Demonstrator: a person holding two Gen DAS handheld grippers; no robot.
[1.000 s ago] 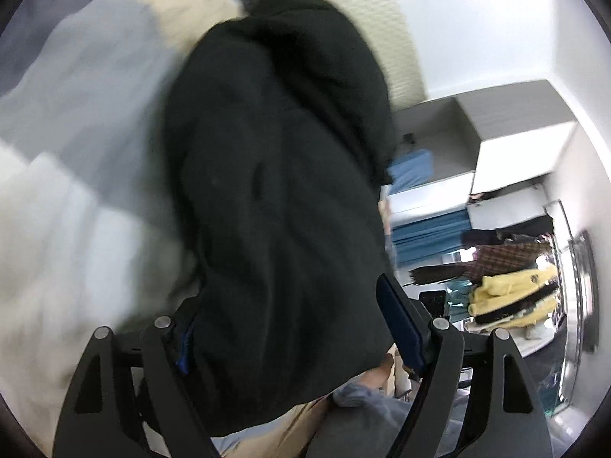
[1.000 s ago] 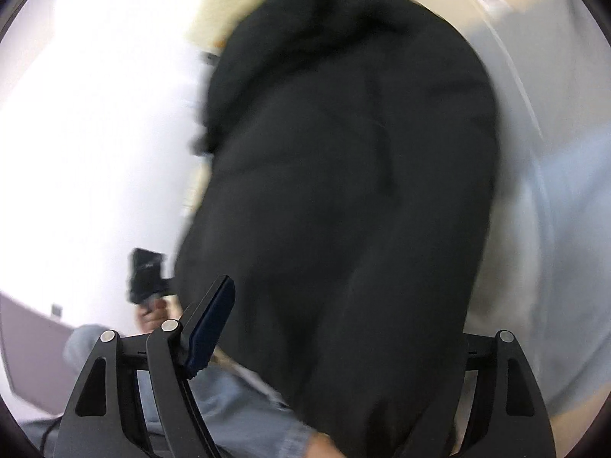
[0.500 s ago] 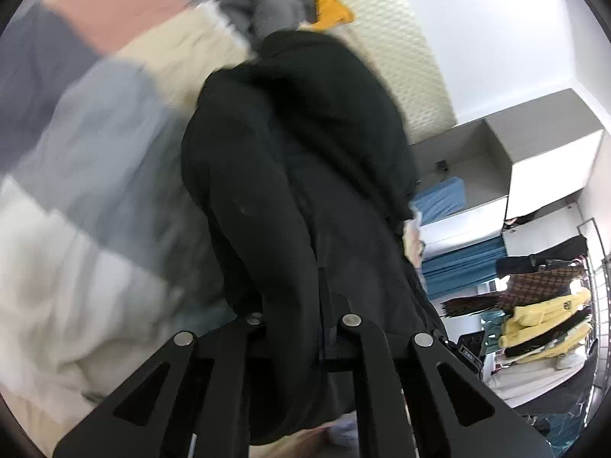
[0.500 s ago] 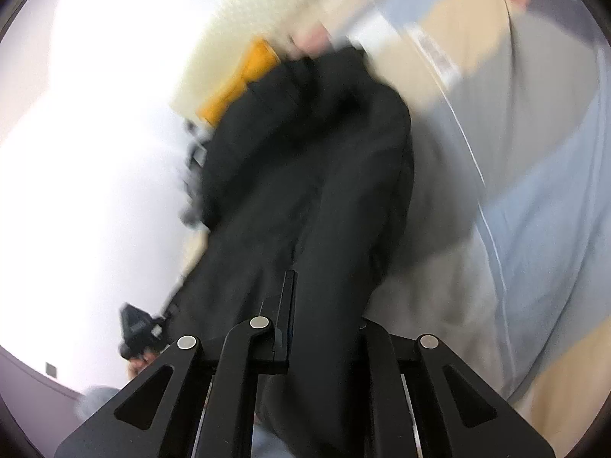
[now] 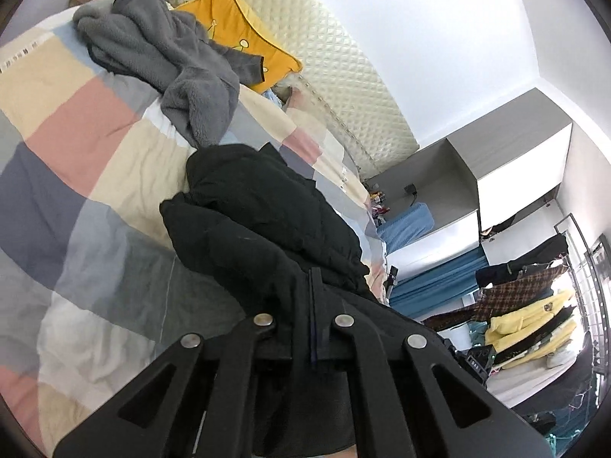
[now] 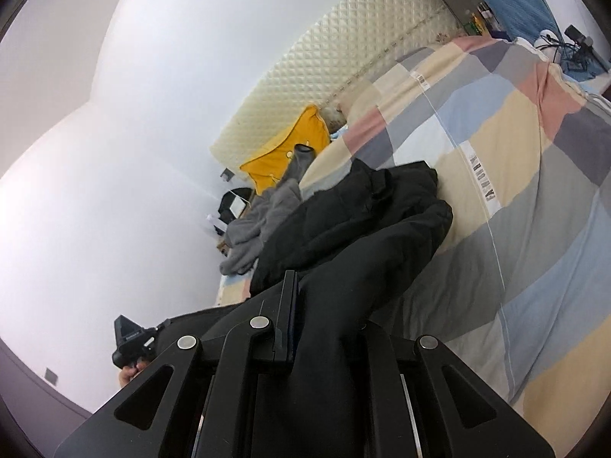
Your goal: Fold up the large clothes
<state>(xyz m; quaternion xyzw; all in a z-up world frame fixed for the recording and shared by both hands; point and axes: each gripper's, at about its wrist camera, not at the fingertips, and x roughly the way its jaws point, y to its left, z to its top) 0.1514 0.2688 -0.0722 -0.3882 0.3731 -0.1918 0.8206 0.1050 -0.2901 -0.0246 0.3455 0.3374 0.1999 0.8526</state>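
Both your claws are clamped on the black jacket (image 5: 267,229): left claw (image 5: 312,305) and right claw (image 6: 292,305) each pinch its near edge. The jacket runs lengthwise straight ahead of them onto the bed (image 5: 76,175) (far end bunched); neither claw is nearer.

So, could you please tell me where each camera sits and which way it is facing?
Left wrist: on the left hand-held gripper, looking along its shut fingers at the black coat on the checked quilt; beyond lie a grey fleece, a yellow pillow and a clothes rack.
Right wrist: on the right hand-held gripper, shut on the same coat, facing the headboard; the person's other hand shows lower left.
Shared: coat, quilt, fleece, pillow, headboard.
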